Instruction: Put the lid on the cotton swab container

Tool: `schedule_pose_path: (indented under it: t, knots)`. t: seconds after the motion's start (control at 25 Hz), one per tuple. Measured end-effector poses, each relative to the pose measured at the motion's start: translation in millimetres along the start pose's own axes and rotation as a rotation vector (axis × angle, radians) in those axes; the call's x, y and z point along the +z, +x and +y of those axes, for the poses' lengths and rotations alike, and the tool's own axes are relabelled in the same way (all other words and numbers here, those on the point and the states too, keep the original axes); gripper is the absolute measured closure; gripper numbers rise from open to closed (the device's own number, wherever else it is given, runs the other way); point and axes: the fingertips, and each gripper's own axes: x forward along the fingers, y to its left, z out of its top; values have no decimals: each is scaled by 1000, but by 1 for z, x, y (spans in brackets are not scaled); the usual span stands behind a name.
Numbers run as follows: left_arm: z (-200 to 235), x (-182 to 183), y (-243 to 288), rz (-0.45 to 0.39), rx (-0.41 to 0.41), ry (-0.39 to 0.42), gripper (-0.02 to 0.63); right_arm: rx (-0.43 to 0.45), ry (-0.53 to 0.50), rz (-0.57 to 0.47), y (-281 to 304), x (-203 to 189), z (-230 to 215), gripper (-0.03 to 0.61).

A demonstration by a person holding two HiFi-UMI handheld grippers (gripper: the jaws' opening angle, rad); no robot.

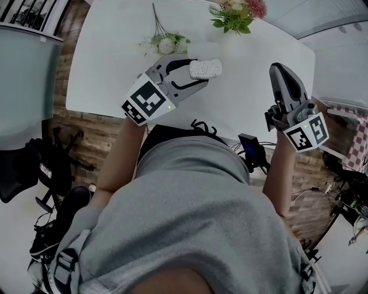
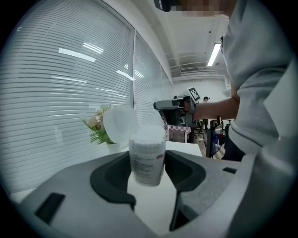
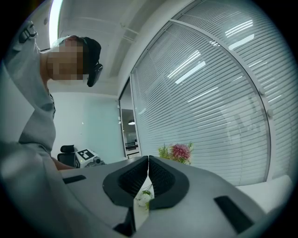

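The left gripper (image 1: 199, 72) pinches the container (image 2: 147, 160) mid-frame, with its lid (image 2: 120, 123) tipped open at its upper left. The right gripper (image 3: 148, 161) is pressed together, empty. Thin plastic, likely light and slippery; press the lid's rim gently.

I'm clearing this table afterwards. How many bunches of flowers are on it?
2. A white-flowered sprig lies towards the far side of the table, on the left. A pink-and-green bouquet sits at its far edge, further right. More may lie outside the view.
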Motion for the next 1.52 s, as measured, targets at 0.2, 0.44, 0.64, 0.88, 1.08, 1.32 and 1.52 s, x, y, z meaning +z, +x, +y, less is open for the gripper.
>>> schedule_pose_path:
  t: [0.2, 0.44, 0.64, 0.88, 1.08, 1.32, 1.52]
  knots:
    - [-10, 15, -2, -23, -49, -7, 388, 0, 0, -1, -2, 0, 0, 552]
    - [-17, 27, -3, -23, -90, 18, 388, 0, 11, -1, -4, -2, -1, 552]
    - [-21, 36, -2, -35, -105, 35, 388, 15, 30, -26, -5, 5, -2, 552]
    - [-30, 45, -1, -44, -141, 56, 388, 79, 88, -36, 1, 16, 4, 552]
    - [-37, 48, 0, -45, -159, 74, 388, 104, 110, -17, 14, 17, 4, 552]
    - [-46, 51, -2, -38, -180, 94, 388, 240, 183, -1, 36, 18, 25, 551]
    - [-51, 50, -4, -23, -187, 112, 388, 325, 174, 23, 44, 18, 39, 551]
